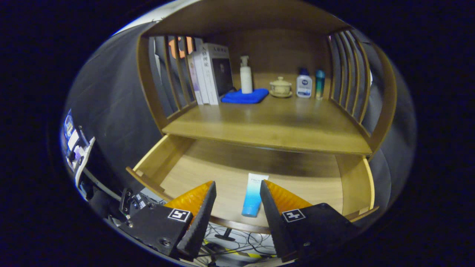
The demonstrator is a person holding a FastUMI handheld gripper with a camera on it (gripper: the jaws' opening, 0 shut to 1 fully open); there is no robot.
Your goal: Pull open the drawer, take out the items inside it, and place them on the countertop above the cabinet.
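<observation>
Books (pixel 207 74), bottles and a cup (pixel 280 87) were ranged on the worktop (pixel 267 126); a tube (pixel 253 195) was framed in the drawer (pixel 207 170) between wide, empty jaws of the gripper (pixel 237 187).

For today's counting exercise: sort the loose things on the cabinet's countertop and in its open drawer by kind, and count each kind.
Books: 3, though the leftmost is hard to separate
Bottles: 3 (pump bottle, white bottle, teal bottle)
Cloths: 1 (blue cloth)
Lidded cups: 1 (cup)
Tubes: 1 (tube, in the drawer, between the open gripper fingers)
Total: 9
</observation>
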